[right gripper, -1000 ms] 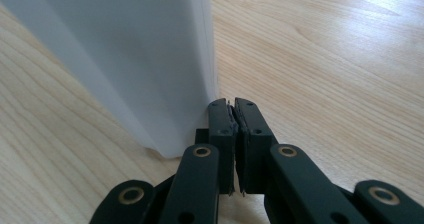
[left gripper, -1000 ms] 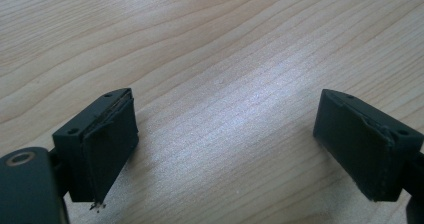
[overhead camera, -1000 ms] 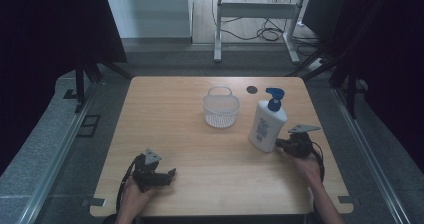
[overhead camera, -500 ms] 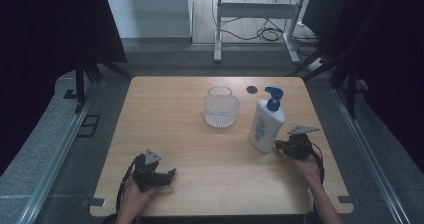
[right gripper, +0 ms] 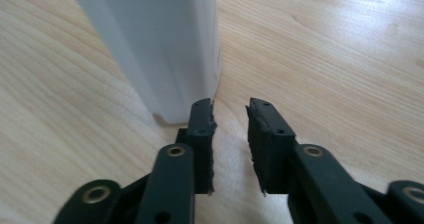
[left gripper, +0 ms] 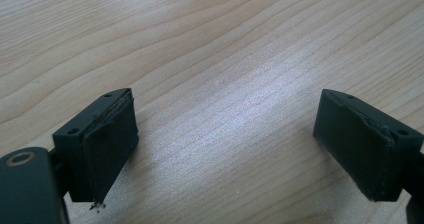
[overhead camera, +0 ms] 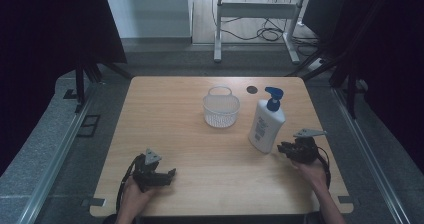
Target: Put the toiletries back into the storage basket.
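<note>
Lotion bottle (overhead camera: 266, 128), white with a blue pump, stood upright on the right half of the wooden table (overhead camera: 175, 114) in the high view, just right of a white mesh basket (overhead camera: 221, 109), with a small dark disc (overhead camera: 251, 89) behind them. The right gripper (overhead camera: 281, 148) sat low beside the bottle's base, too small there to read its jaws. The left gripper (overhead camera: 170, 175) rested near the front edge, well apart from everything, forearms cut off by the frame.

Left gripper view: the left gripper (left gripper: 225, 149) was spread wide with nothing but bare wood between the jaws.

Right gripper view: the bottle (right gripper: 155, 44) was cropped at the top, just a white wall. The right gripper (right gripper: 231, 119) had just been opening, a narrow gap with nothing in it, the left pad right at the bottle's corner. Couldn't tell if it touched.
</note>
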{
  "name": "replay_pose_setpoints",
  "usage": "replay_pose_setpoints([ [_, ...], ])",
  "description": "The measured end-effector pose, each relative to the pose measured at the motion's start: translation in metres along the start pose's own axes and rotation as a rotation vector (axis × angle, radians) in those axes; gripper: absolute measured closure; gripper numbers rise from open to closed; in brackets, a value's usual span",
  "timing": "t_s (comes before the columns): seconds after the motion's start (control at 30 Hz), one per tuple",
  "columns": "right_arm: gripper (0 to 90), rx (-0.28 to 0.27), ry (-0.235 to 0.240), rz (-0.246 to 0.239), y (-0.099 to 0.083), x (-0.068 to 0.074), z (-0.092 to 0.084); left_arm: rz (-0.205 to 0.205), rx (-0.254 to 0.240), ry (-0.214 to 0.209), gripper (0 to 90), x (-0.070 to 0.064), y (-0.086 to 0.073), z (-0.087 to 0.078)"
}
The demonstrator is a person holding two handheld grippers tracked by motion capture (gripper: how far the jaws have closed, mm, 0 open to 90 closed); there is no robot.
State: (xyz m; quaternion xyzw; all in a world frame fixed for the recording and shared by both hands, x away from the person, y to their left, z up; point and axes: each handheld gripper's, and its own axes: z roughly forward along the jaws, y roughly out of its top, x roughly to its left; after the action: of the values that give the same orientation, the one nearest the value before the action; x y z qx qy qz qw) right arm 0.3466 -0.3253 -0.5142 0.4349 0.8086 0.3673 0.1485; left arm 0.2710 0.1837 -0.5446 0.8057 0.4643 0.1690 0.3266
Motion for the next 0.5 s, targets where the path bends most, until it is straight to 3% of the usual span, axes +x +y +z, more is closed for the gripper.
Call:
replay_pose_setpoints([
  [0.13, 60.5, 0.000, 0.007, 0.014, -0.003, 0.002, -0.010, -0.001, 0.000, 0.000, 10.1, 0.000, 0.000, 0.000],
  [0.5, 47.7, -0.034, 0.004, -0.009, 0.004, 0.013, -0.027, 0.000, -0.001, 0.000, 10.2, 0.000, 0.000, 0.000],
])
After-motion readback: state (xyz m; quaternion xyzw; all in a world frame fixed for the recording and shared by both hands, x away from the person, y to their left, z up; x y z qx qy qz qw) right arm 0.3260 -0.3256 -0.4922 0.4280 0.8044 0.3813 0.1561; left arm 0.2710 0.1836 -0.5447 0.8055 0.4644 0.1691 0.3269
